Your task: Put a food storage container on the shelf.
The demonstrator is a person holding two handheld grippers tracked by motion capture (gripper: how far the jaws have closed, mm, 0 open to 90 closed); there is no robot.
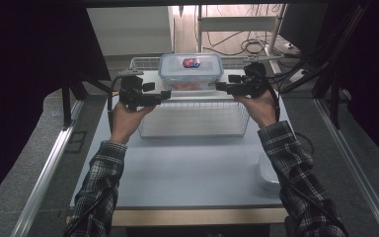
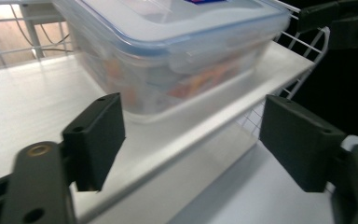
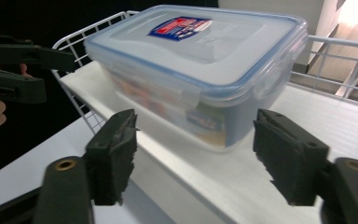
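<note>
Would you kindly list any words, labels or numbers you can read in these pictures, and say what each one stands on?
None can be read.
Red and blue sticker on the lid of the plastic container: print too blurred to read.
Label on the container's near side wall: print too small and blurred to read.

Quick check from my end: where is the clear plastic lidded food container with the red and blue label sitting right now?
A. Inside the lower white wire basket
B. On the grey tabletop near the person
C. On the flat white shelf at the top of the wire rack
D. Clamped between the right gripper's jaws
C: the clear plastic lidded food container rests on the flat white shelf, while the right gripper stands open short of it.
</note>
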